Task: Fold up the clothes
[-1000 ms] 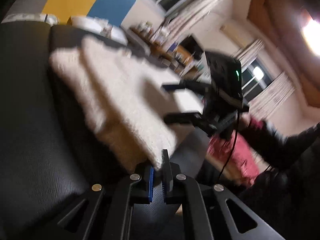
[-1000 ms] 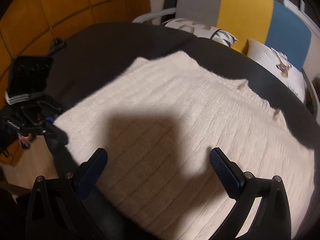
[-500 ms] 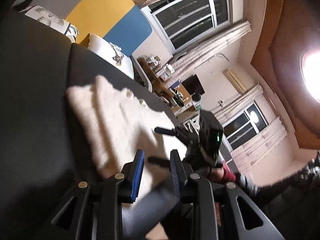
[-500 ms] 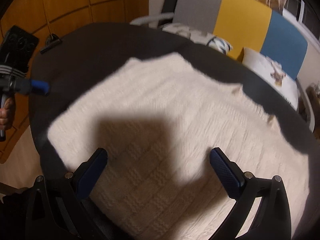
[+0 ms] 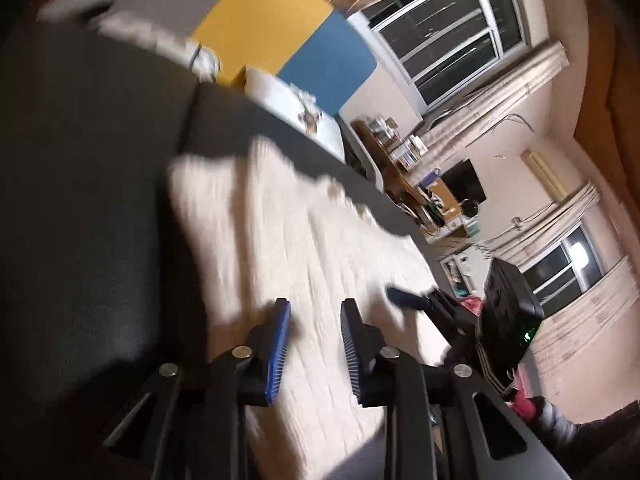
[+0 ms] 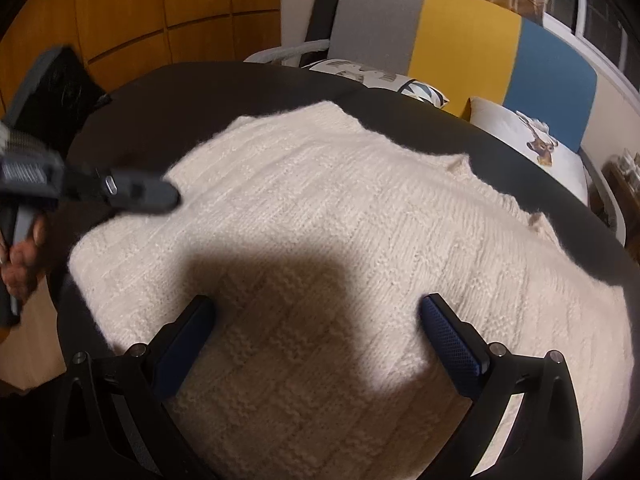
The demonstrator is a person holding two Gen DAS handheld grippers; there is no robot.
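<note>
Left gripper [image 5: 312, 344] stood part open with nothing between its blue pads; its jaws had just been opening, and the cream knit sweater [image 5: 288, 248] lay below and ahead of them, not pinched. In the right wrist view the same gripper [image 6: 160, 196] showed at 9 o'clock, blurred, over the sweater's left edge, with the person's hand [image 6: 22, 256] on its handle at the frame's left rim.

Right gripper [image 6: 316, 340] was wide open, pads well apart, empty, over the near part of the sweater [image 6: 340, 220]; whether the pads touched the knit could not be told. Its shadow fell on the knit between the fingers. In the left wrist view it [image 5: 404, 300] appeared at 4 o'clock, one blue fingertip over the sweater's right edge, black body with a green light behind, and a dark sleeve [image 5: 560, 424] with a pink-red cuff at 5 o'clock.

The sweater lay spread flat on a black padded surface [image 6: 248, 92], filling the frame's centre, its far edge uneven with small tabs at 2 o'clock. Beyond it at 12 to 1 o'clock was a grey, yellow and blue headboard [image 6: 460, 36] and two printed pillows [image 6: 528, 136]. Orange wood panels [image 6: 140, 12] sat at 10 to 11 o'clock. The left view showed windows [image 5: 452, 36] with curtains at 1 o'clock and a cluttered desk [image 5: 404, 176] at 2 o'clock.
</note>
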